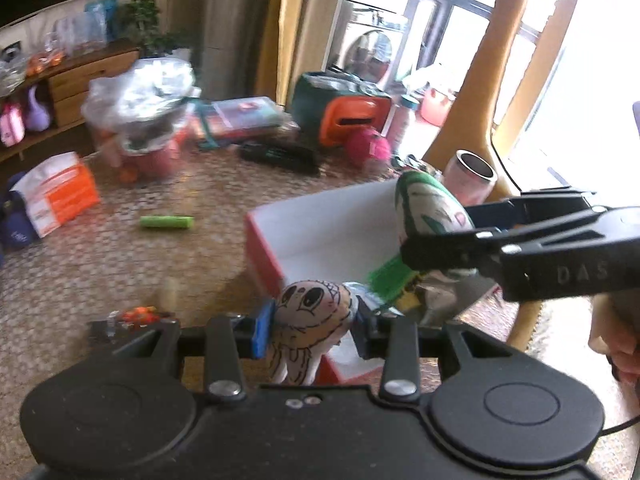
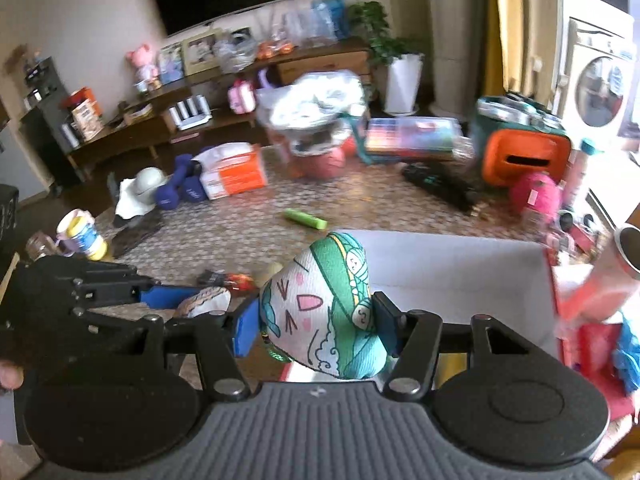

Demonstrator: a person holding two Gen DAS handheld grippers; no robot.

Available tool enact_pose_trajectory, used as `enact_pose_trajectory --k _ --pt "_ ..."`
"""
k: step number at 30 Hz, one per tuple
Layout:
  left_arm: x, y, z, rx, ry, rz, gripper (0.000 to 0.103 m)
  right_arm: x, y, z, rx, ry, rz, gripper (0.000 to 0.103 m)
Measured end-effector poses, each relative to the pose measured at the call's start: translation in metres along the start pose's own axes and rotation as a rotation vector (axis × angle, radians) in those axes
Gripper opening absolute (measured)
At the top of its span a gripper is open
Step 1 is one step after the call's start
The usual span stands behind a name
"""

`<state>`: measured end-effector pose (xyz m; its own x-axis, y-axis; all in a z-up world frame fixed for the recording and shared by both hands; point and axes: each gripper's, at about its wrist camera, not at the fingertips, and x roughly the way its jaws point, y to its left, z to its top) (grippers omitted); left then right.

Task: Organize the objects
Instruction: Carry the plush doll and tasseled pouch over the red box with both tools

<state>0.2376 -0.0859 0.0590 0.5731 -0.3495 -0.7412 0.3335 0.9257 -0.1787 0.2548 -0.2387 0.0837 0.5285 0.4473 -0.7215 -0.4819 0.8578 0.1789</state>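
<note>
Left claw point(image 1: 312, 322) is clamped on a pale stuffed toy with a drawn cartoon face point(image 1: 310, 304); blue pads press its two sides. The toy's lower part is cut off behind the claw body. It hangs over the near corner of a white box with red outer walls point(image 1: 320, 228). The box's near rim is hidden by both tools, and its contents are only partly legible: a green ribbed item point(image 1: 390, 274) and crumpled packaging beside it.

Right claw point(image 2: 316, 320) is clamped on a green-and-white plush with a cat-like face point(image 2: 320, 304), held above the box's near wall point(image 2: 460, 268). The plush bottom is hidden behind the tool body. In the left wrist view this claw point(image 1: 432, 250) enters from the right edge, gripping the same plush point(image 1: 430, 208) over the box's right side.

A pink metal-rimmed cup point(image 1: 474, 174) stands beyond the box's far right corner, base hidden. A green tube point(image 1: 167, 222) lies alone on the patterned rug point(image 1: 120, 264). An orange-and-white package point(image 1: 60, 192) sits near the rug's left edge. Background clutter is blurred; the small orange item point(image 1: 138, 315) left of the left claw cannot be identified.
</note>
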Motion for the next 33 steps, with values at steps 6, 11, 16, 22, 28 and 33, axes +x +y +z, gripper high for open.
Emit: enact_pose_trajectory --k 6,11,16,22,28,33 --pt "0.028 -0.034 0.004 0.025 0.029 -0.023 0.038 -0.002 -0.044 -0.007 0.044 0.007 -0.058 0.058" --pt "0.057 -0.054 0.011 0.059 0.059 -0.016 0.038 0.005 -0.076 -0.006 0.077 0.013 -0.087 0.058" --pt "0.087 -0.063 0.02 0.074 0.088 0.009 0.038 0.022 -0.107 -0.005 0.115 0.033 -0.114 0.058" --pt "0.126 -0.062 0.03 0.086 0.122 0.067 0.038 0.054 -0.139 -0.004 0.148 0.073 -0.142 0.058" --pt "0.162 -0.053 0.039 0.078 0.156 0.109 0.038 0.085 -0.157 -0.014 0.154 0.132 -0.145 0.059" --pt "0.192 -0.049 0.045 0.098 0.194 0.158 0.038 0.104 -0.157 -0.024 0.121 0.175 -0.144 0.059"
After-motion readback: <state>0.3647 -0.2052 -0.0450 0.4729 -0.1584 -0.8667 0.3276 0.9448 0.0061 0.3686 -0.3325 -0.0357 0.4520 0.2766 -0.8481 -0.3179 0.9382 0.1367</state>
